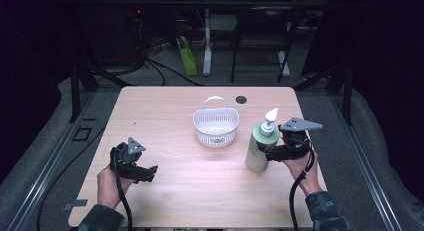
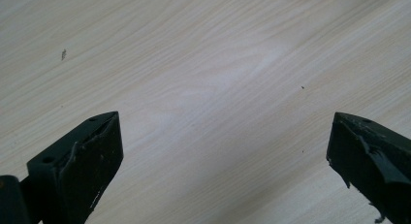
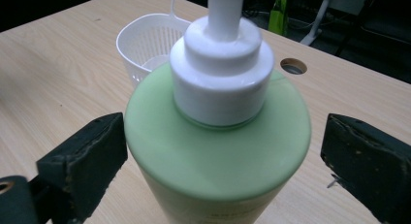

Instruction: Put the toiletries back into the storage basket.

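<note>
bottle (image 1: 261,150) upright on table (image 1: 170,111), basket (image 1: 216,126) behind-left

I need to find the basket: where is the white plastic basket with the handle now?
In the high view, the white plastic basket stands near the middle of the wooden table, left of and slightly behind the green pump bottle.

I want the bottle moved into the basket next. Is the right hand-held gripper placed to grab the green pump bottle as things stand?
Probably yes. The right hand-held gripper has its open jaws either side of the green pump bottle, with nothing between; the right jaw stands clear of it.
</note>
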